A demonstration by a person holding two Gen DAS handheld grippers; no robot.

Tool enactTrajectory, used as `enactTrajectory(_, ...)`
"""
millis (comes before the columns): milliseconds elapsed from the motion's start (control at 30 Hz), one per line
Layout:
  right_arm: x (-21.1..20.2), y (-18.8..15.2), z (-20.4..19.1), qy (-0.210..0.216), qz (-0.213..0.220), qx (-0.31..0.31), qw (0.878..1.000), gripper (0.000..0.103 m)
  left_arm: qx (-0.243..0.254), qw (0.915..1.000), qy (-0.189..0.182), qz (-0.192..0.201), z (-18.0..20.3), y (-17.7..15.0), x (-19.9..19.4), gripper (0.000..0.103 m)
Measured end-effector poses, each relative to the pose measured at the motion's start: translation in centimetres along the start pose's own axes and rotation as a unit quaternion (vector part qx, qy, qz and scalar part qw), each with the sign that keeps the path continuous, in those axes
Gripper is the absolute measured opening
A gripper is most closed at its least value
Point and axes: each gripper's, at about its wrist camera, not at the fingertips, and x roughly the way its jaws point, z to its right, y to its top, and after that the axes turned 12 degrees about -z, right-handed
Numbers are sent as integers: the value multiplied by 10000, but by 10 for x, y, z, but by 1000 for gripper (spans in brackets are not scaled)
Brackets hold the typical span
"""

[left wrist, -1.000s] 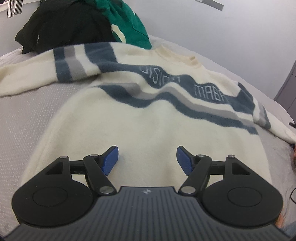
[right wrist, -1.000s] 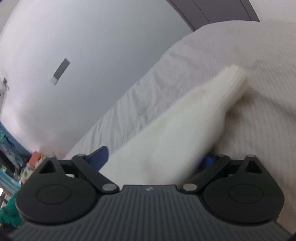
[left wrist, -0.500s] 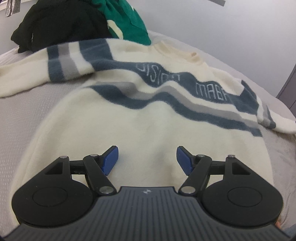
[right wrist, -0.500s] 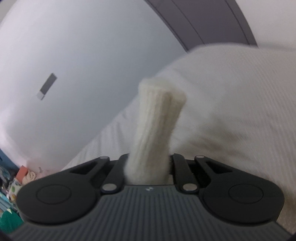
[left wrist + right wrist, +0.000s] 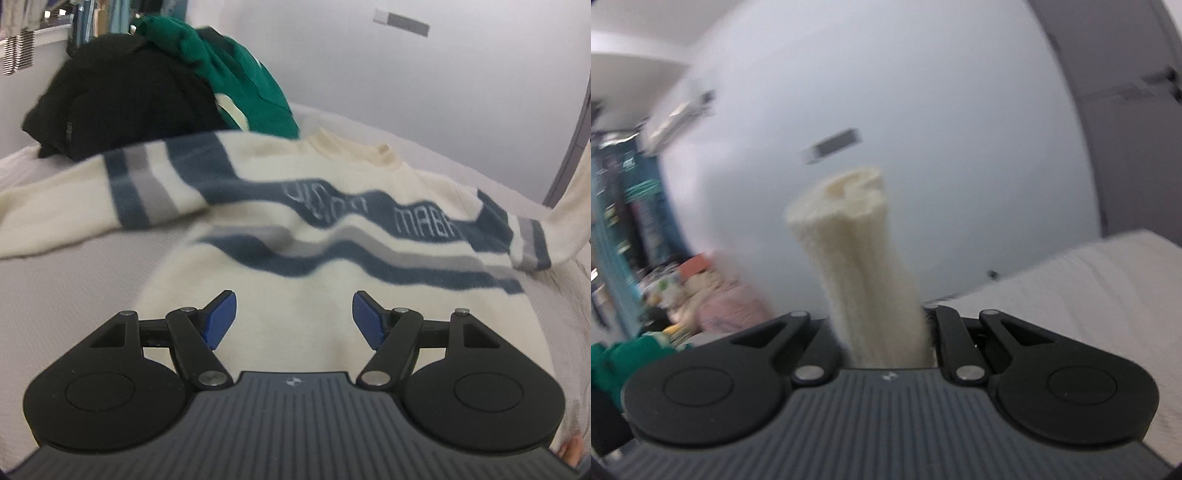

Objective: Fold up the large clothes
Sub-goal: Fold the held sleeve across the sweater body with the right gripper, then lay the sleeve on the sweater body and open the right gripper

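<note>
A cream sweater (image 5: 295, 266) with blue and grey stripes lies face up on the bed. Its left sleeve (image 5: 74, 206) stretches out to the left. Its right sleeve (image 5: 569, 206) rises off the bed at the right edge. My left gripper (image 5: 294, 319) is open and empty, hovering over the sweater's lower body. My right gripper (image 5: 886, 332) is shut on the cream ribbed sleeve cuff (image 5: 857, 258), which sticks up between the jaws, lifted above the bed.
A black garment (image 5: 122, 96) and a green garment (image 5: 240, 74) are piled at the back of the bed. The grey-white bedcover (image 5: 74, 288) surrounds the sweater and also shows in the right wrist view (image 5: 1089, 288). A white wall and a grey door (image 5: 1126, 129) stand behind.
My right gripper closed on the sleeve cuff and lifted it up off the bed, swinging towards the wall. The sweater's right sleeve now rises at the right. My left gripper stayed open, drifting slightly.
</note>
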Motion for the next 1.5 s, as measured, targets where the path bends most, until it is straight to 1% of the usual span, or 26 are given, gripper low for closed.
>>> enactTrajectory(100,-15,0,-63,273,91,-608,9977,10,-241,9996,-80,117,-21,2,-13,74)
enactTrajectory(167,-24,-9,-111,455,154,-1186,9918,10,-416,9988,-138,218,-34,3,-22,74)
enactTrajectory(233,-25,-20,-150,631,199,-1714,9830,10,-598,9974,-209,332,-47,2,-32,74)
enactTrajectory(300,-29,-41,-191,875,171,-2176,9720,11,-733,9960,-286,417,-58,0,-40,74)
enactTrajectory(367,-28,-58,-220,1117,68,-2415,9639,11,-821,9949,-340,484,-66,-2,-47,74)
enactTrajectory(500,-35,-116,-271,1521,-178,-2865,9458,11,-992,9924,-422,587,-80,-4,-53,74)
enactTrajectory(567,-36,-146,-293,1713,-386,-3059,9357,11,-1047,9917,-430,618,-86,-4,-54,74)
enactTrajectory(700,-38,-205,-322,1920,-780,-3283,9216,11,-1187,9903,-462,563,-98,-1,-46,74)
enactTrajectory(767,-33,-235,-335,1930,-988,-3541,9098,11,-1293,9888,-531,524,-105,0,-42,74)
enactTrajectory(800,-37,-253,-334,1938,-1120,-3632,9044,11,-1335,9882,-558,506,-108,1,-41,74)
enactTrajectory(867,-33,-282,-334,1976,-1466,-3743,8941,12,-1398,9873,-589,477,-113,2,-37,74)
enactTrajectory(933,-32,-302,-332,1967,-1641,-3798,8889,13,-1470,9861,-650,431,-118,2,-34,74)
enactTrajectory(1000,-31,-312,-333,1912,-1684,-3878,8858,13,-1525,9851,-702,384,-121,1,-31,74)
enactTrajectory(1133,-35,-315,-328,1947,-1741,-3775,8884,13,-1500,9859,-674,312,-120,4,-24,74)
enactTrajectory(1200,-37,-313,-324,2008,-1783,-3684,8900,15,-1433,9873,-619,296,-117,4,-22,74)
enactTrajectory(1233,-38,-316,-326,2047,-1804,-3655,8899,22,-1406,9878,-602,294,-115,4,-22,74)
enactTrajectory(1267,-36,-320,-325,2142,-1846,-3627,8880,36,-1386,9882,-588,291,-114,4,-22,74)
enactTrajectory(1300,-37,-326,-323,2234,-1874,-3606,8860,43,-1360,9887,-566,290,-113,4,-22,74)
enactTrajectory(1333,-35,-331,-326,2312,-1895,-3598,8839,58,-1343,9891,-535,290,-111,4,-21,74)
enactTrajectory(1367,-35,-333,-327,2380,-1915,-3587,8821,70,-1329,9894,-510,299,-111,4,-21,74)
enactTrajectory(1433,-39,-334,-326,2487,-1950,-3506,8816,75,-1318,9896,-473,324,-110,4,-22,74)
enactTrajectory(1500,-45,-331,-325,2569,-2062,-3405,8807,75,-1338,9894,-450,347,-110,4,-23,74)
